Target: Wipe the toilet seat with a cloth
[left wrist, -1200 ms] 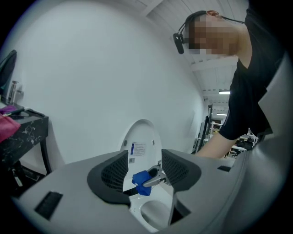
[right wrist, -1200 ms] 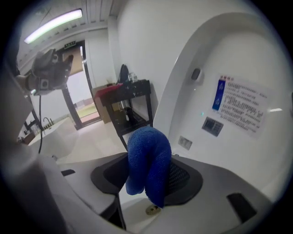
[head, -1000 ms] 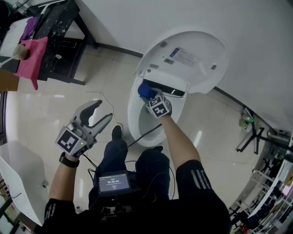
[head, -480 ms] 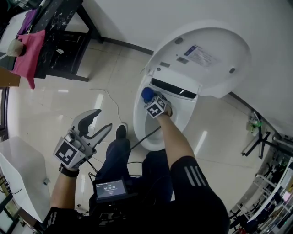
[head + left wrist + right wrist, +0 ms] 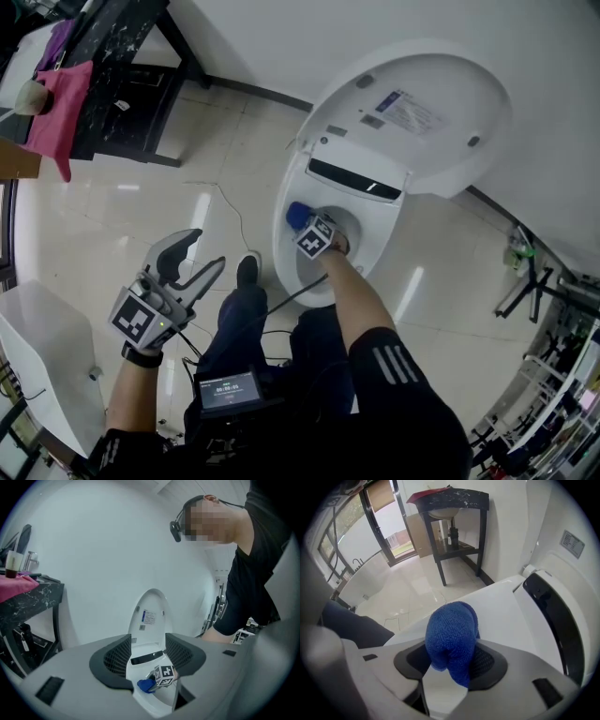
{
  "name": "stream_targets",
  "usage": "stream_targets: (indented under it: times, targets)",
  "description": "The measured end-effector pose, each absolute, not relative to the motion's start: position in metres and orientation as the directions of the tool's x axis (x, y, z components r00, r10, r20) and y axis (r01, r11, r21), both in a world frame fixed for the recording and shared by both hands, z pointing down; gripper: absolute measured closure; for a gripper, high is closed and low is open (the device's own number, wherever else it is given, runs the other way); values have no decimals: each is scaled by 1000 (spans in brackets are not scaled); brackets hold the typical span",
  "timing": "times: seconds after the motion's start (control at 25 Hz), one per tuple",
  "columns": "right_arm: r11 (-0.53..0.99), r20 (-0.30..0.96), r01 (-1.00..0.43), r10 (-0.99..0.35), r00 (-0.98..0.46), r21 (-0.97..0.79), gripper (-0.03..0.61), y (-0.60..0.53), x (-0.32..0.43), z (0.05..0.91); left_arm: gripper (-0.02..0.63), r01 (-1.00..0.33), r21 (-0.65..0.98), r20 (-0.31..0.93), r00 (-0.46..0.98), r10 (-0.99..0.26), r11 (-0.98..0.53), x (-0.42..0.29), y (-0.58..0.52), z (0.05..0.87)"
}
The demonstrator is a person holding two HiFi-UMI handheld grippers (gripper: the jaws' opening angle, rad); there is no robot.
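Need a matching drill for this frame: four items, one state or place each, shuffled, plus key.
Items:
1 blue cloth
2 left gripper
3 toilet lid
4 pink cloth

States or places:
A raised
B hanging off the black table
C clamped in the right gripper
D open, holding nothing

Pairs: 1-C, 2-D, 3-A, 4-B

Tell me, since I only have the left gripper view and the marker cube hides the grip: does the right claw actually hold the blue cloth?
Observer: Yes. The right gripper view shows the right claw shut on the bunched blue cloth.
Operator: Where on the seat?
Observer: The head view puts it on the seat rim at that view's left.
Operator: Where is my left claw?
Observer: The left claw hangs over the floor, apart from the toilet.
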State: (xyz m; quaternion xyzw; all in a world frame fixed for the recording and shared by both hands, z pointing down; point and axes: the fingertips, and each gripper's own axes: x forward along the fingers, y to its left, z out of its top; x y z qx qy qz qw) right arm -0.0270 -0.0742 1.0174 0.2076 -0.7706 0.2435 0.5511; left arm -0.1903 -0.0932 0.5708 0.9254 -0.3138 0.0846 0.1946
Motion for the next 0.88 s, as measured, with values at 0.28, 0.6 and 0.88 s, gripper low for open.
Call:
stream_targets:
  times: [0.28, 0.6, 0.88]
  targets:
    - [749, 944, -616, 37, -329, -244, 367, -22, -8, 1011, 393, -606, 303, 275, 795, -541, -736, -182, -79, 563]
    - [622, 843, -742, -235, -483, -251, 367, -67, 11, 916, 393, -592, 272, 228, 806, -546, -759, -169, -75, 512]
    - [549, 647, -806, -536, -542, -221, 367, -139, 36, 751, 393, -563, 205, 172, 826, -536, -801, -147, -72, 445]
